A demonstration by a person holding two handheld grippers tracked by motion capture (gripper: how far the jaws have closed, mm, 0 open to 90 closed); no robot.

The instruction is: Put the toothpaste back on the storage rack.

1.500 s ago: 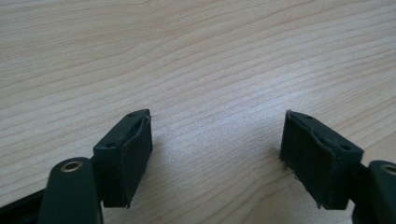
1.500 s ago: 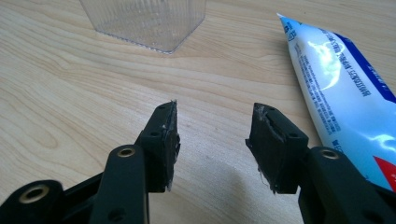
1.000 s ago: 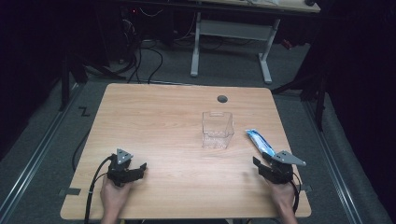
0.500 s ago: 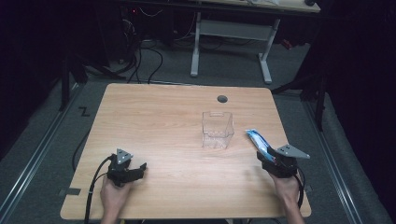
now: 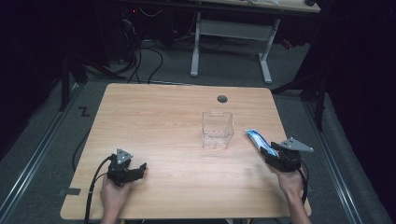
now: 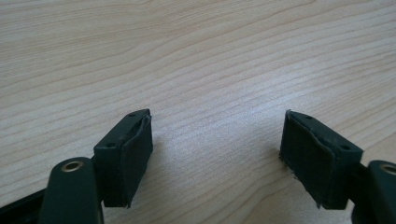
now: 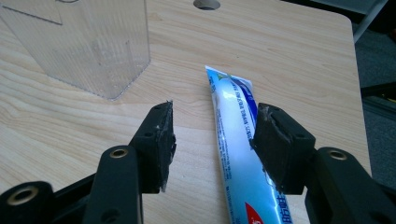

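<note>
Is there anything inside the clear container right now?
The clear container looks empty: the wooden table shows through its walls in the high view and the right gripper view. The toothpaste tube lies on the table beside it, between the right gripper's open fingers.

clear box [image 5: 217, 129] mid-table, open wood [image 5: 154, 121] left, seemingly unobstructed

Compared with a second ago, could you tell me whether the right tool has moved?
Yes. In the high view the right tool has moved forward along the toothpaste tube, toward the clear container; its jaws have just been opening, the tube between them.
</note>
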